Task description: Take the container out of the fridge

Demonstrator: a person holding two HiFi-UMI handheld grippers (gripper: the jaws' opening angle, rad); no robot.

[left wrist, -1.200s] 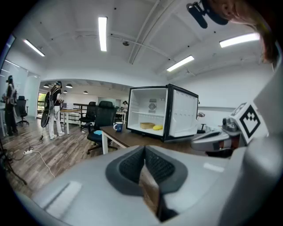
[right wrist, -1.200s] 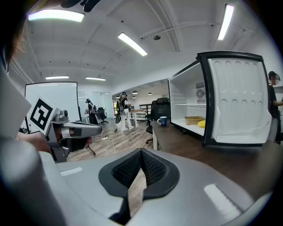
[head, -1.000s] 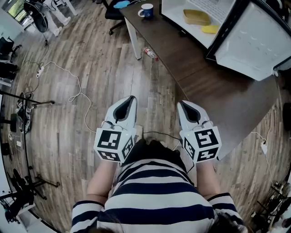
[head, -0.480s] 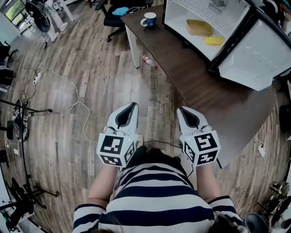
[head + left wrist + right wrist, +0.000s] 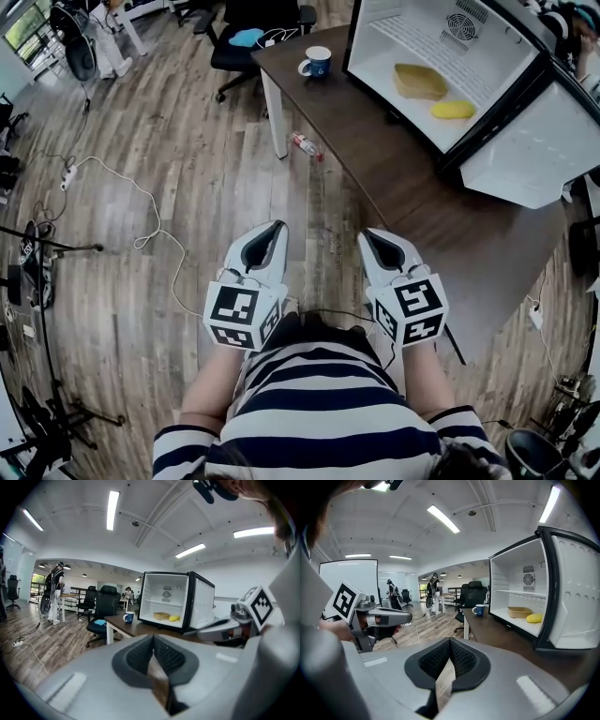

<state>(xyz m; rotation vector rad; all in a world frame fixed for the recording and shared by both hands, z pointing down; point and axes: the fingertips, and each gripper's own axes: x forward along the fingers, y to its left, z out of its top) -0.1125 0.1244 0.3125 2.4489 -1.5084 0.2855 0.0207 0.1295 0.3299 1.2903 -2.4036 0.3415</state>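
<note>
A small white fridge [image 5: 487,66] stands on the brown table [image 5: 403,178] with its door [image 5: 548,141] swung wide. Inside it lie a tan container [image 5: 419,82] and a yellow object [image 5: 453,110]; both also show in the left gripper view as the container [image 5: 161,616] and in the right gripper view as the container [image 5: 519,612]. My left gripper [image 5: 273,232] and right gripper [image 5: 371,236] are both shut and empty, held close to my body, well short of the fridge. The right one hangs over the table's near edge.
A blue mug [image 5: 317,62] sits on the table left of the fridge. A plastic bottle [image 5: 307,146] lies on the wooden floor by the table leg. A black office chair [image 5: 253,23] stands beyond the table. A white cable [image 5: 141,197] runs across the floor at left.
The view has shifted toward the fridge: its inside, the container and the yellow object now show more fully. Both grippers stay shut at the same spot before my body.
</note>
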